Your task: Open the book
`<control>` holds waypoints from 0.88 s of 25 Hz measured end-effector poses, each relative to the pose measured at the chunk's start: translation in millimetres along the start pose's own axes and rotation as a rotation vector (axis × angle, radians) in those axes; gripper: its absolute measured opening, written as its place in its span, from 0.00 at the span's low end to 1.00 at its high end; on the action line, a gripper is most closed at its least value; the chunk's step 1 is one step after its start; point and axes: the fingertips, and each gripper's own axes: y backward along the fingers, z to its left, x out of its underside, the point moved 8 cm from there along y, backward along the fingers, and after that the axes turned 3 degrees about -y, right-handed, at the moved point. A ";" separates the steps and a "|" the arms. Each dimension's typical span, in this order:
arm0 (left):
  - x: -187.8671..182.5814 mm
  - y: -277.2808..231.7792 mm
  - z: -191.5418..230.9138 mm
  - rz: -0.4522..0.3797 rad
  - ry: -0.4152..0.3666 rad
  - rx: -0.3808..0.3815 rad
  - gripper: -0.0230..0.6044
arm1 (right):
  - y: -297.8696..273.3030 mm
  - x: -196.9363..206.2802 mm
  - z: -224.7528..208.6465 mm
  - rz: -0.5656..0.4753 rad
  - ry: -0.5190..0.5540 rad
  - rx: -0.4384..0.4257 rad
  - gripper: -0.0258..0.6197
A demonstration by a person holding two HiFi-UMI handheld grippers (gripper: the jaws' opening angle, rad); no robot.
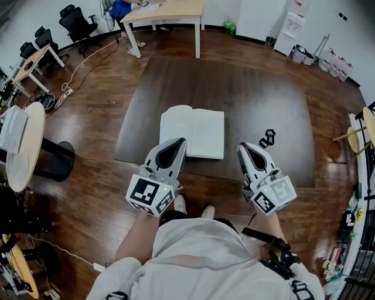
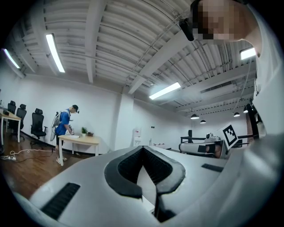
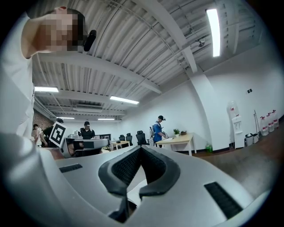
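The book (image 1: 193,132) lies open with its white pages up, on a dark mat (image 1: 234,94) on the wooden floor. My left gripper (image 1: 179,143) hovers over the book's near left corner, shut and holding nothing. My right gripper (image 1: 242,146) hangs to the right of the book, above the mat's near edge, also shut and holding nothing. Both gripper views look level across the room and do not show the book. In them the left gripper (image 2: 143,148) and the right gripper (image 3: 141,148) have their dark pads meeting at the tips.
A small black object (image 1: 268,138) lies on the mat right of the book. A wooden table (image 1: 170,10) stands beyond the mat, with a person in blue (image 2: 64,124) beside it. A round table (image 1: 23,146) and office chairs (image 1: 76,20) are at the left. My feet are at the mat's near edge.
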 end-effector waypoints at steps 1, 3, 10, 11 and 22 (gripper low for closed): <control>-0.3 1.7 -3.3 0.000 0.001 -0.003 0.05 | 1.8 -1.4 0.8 -0.002 0.002 -0.009 0.03; -1.0 5.4 -6.4 0.002 0.002 -0.001 0.05 | 2.4 -4.0 3.4 -0.008 0.007 -0.020 0.03; -1.8 15.4 -0.2 -0.002 0.023 0.012 0.05 | 1.2 -9.6 16.8 -0.020 0.029 -0.019 0.03; -2.1 15.4 1.4 -0.004 0.026 0.014 0.05 | 1.0 -10.0 18.4 -0.020 0.032 -0.017 0.03; -8.3 21.1 27.4 -0.011 0.038 0.049 0.05 | -16.7 -11.0 36.4 -0.019 0.050 0.020 0.03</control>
